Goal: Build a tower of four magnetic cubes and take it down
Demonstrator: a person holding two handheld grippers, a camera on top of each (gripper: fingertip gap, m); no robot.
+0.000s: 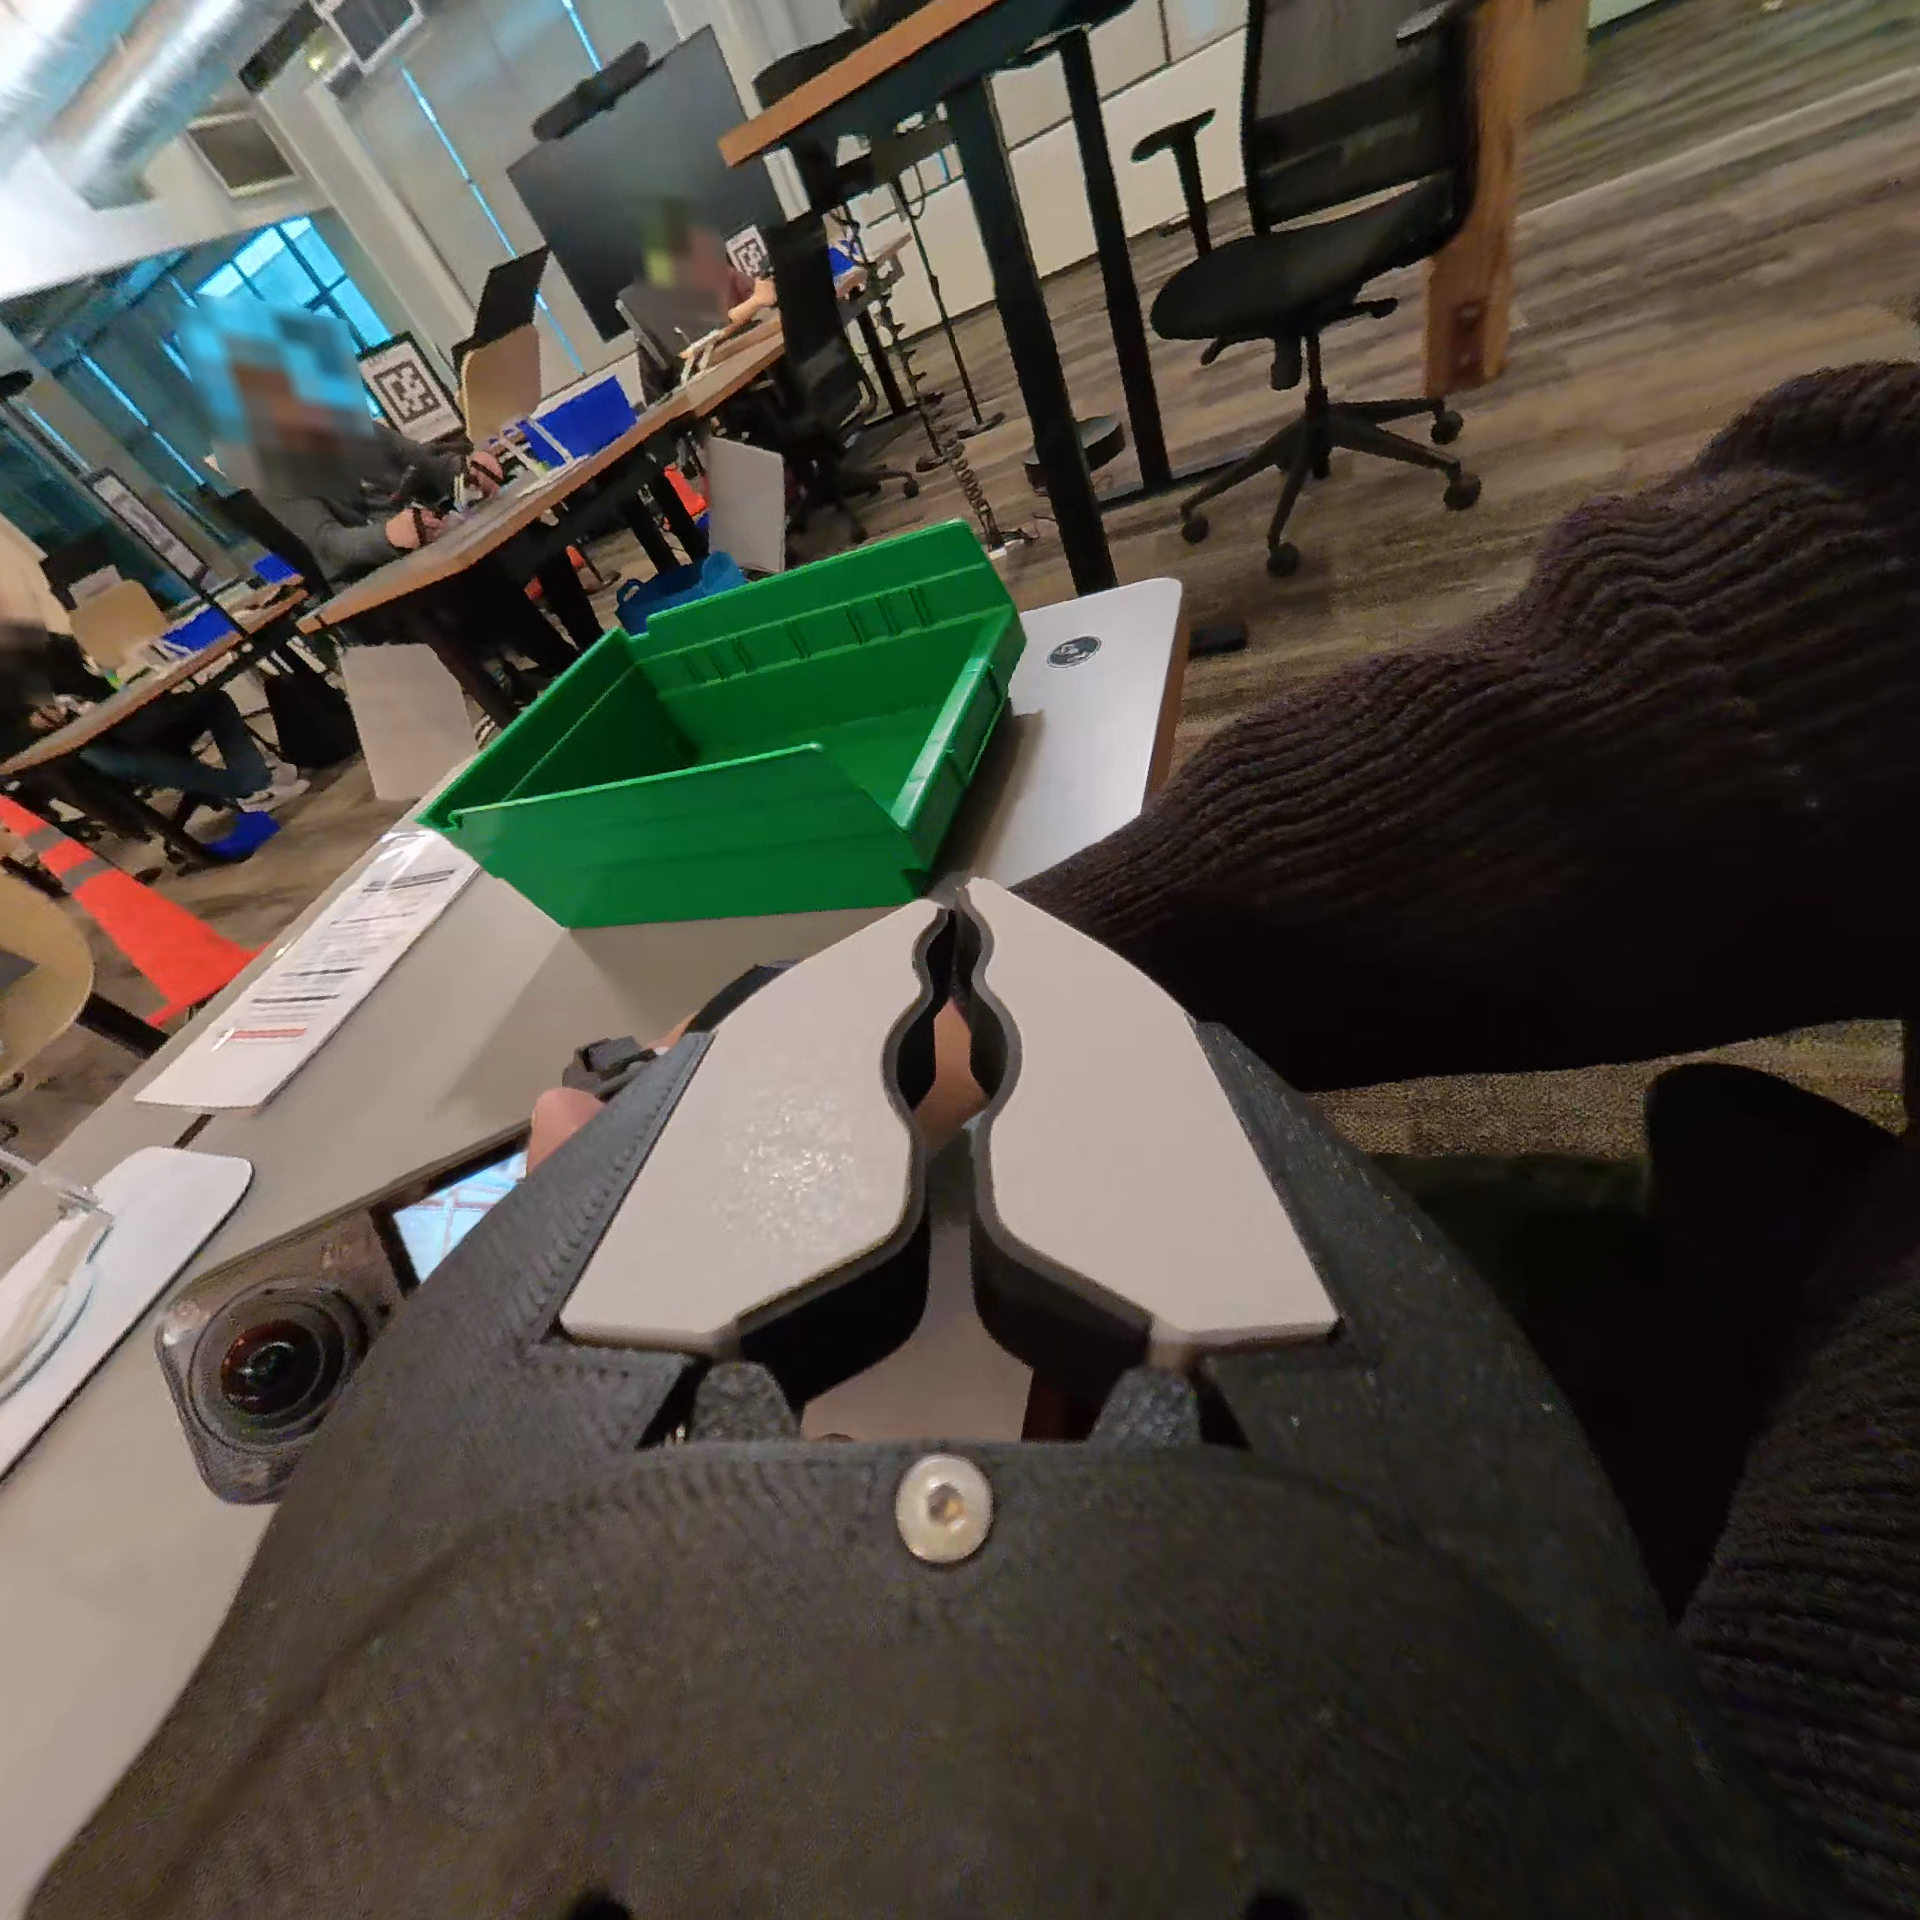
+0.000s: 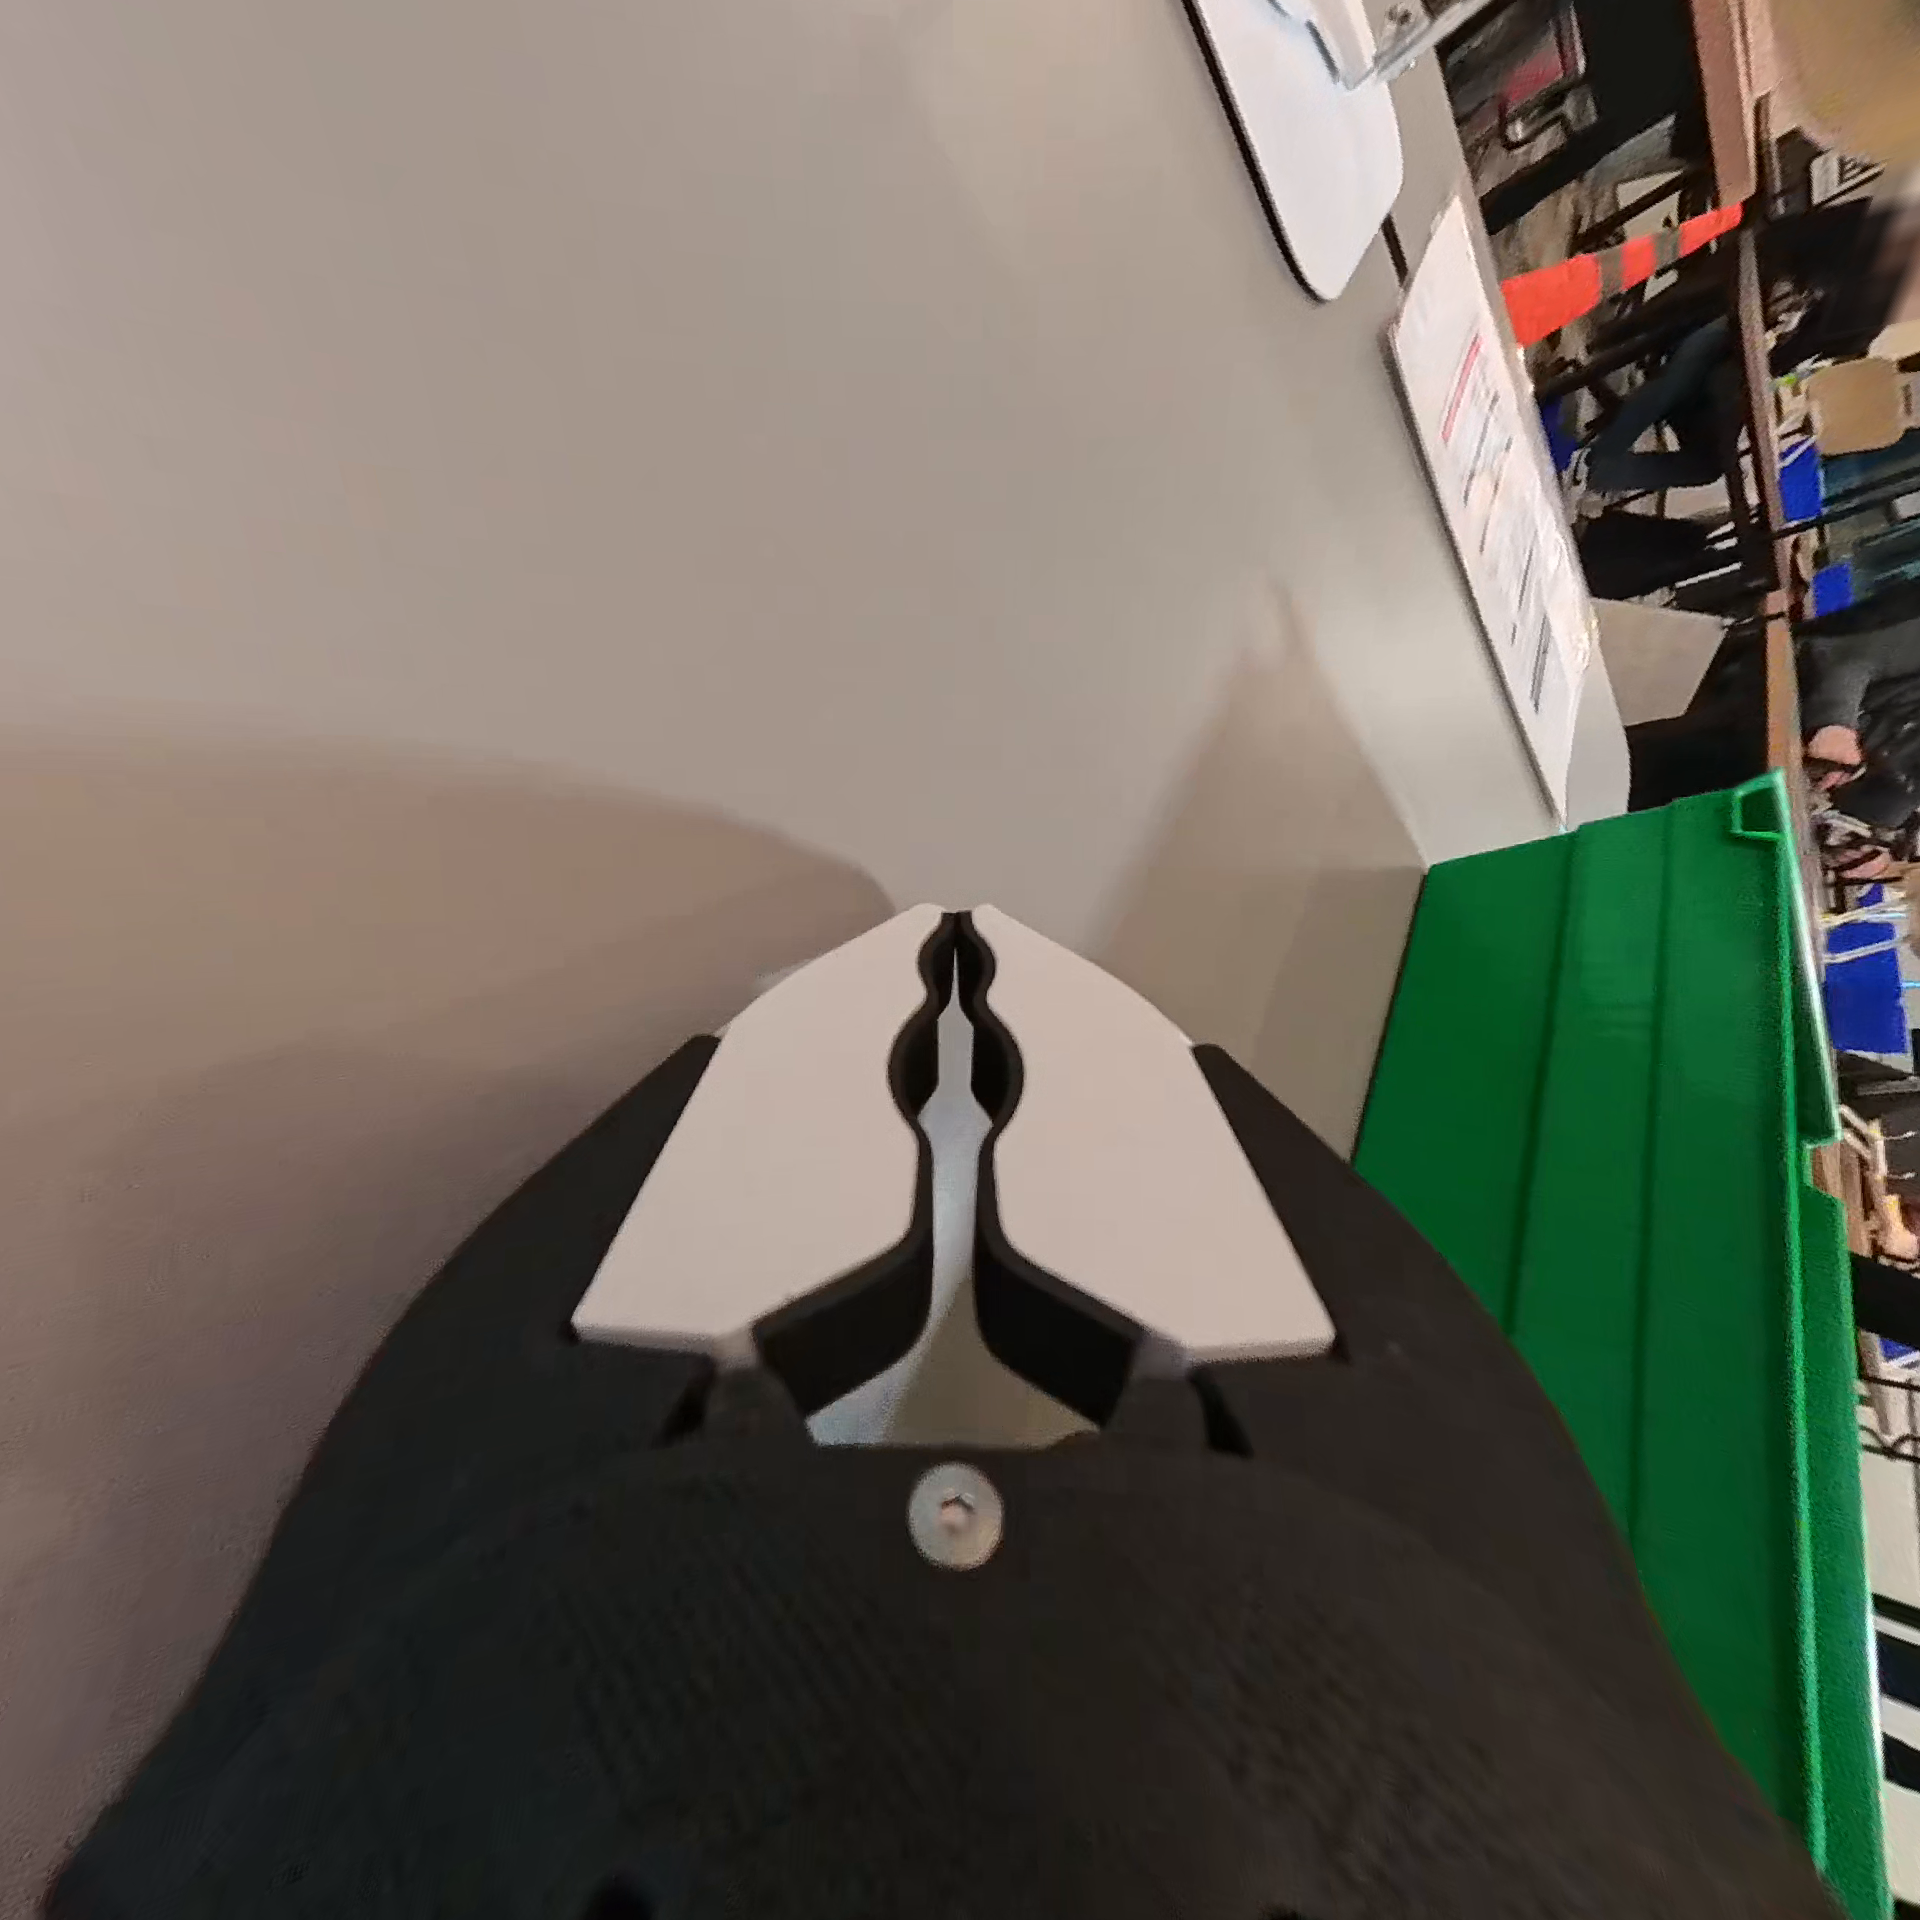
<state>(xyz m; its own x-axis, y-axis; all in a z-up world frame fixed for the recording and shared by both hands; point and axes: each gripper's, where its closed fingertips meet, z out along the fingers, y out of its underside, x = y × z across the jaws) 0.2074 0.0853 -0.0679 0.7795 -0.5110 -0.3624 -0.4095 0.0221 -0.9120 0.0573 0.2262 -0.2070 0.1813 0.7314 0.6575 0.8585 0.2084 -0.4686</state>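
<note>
No magnetic cubes show in either view. My left gripper [image 1: 958, 902] is shut and empty, held above the grey table [image 1: 499, 997] with its tips pointing toward a green bin [image 1: 727, 769]. Below it lies the other gripper's camera [image 1: 270, 1361] with a small lit screen. My right gripper [image 2: 954, 914] is shut and empty, rolled sideways close over the bare grey tabletop [image 2: 623, 416], with the green bin [image 2: 1621, 1195] just to its right. The inside of the bin that shows holds nothing.
A dark knitted sleeve [image 1: 1507, 831] reaches in from the right. A printed sheet [image 1: 332, 966] and a white pad [image 1: 114, 1236] lie at the table's left edge; they also show in the right wrist view [image 2: 1496, 499], [image 2: 1309, 135]. Desks, office chairs and seated people fill the room behind.
</note>
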